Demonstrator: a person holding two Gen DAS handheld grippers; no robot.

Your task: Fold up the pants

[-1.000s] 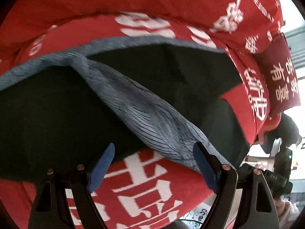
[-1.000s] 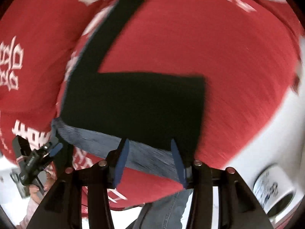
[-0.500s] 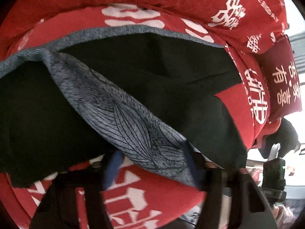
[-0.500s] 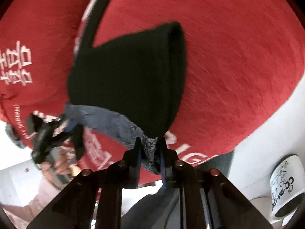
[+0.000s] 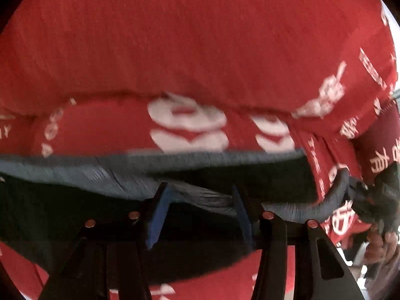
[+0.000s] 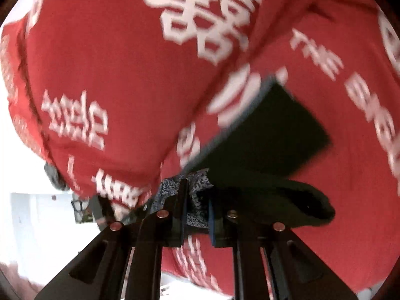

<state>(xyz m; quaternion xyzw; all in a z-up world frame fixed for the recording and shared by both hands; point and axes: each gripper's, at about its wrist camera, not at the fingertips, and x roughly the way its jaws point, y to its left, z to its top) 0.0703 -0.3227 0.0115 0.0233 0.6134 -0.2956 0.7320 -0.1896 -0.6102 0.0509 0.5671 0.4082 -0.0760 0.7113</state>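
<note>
The pants (image 5: pixel 75 212) are black with a grey-blue patterned waistband (image 5: pixel 140 175), and lie on a red bedspread. In the left wrist view my left gripper (image 5: pixel 200 212) stands wide apart with the waistband lying across the gap between its blue pads; it grips nothing I can see. In the right wrist view my right gripper (image 6: pixel 197 215) is shut on the bunched patterned waistband (image 6: pixel 197 197), and the black pants (image 6: pixel 275 135) stretch away from it up and right. The right gripper also shows at the right edge of the left wrist view (image 5: pixel 360 195), holding the waistband's end.
The red bedspread (image 5: pixel 200 50) with white characters fills both views and it appears in the right wrist view (image 6: pixel 112 62). A dark red cushion (image 5: pixel 382 145) lies at the right. A white floor or wall (image 6: pixel 37 225) shows beyond the bed's edge at lower left.
My right gripper stayed shut on the waistband and swung it along the bed. My left gripper's view dropped close to the waistband; its jaws stayed apart.
</note>
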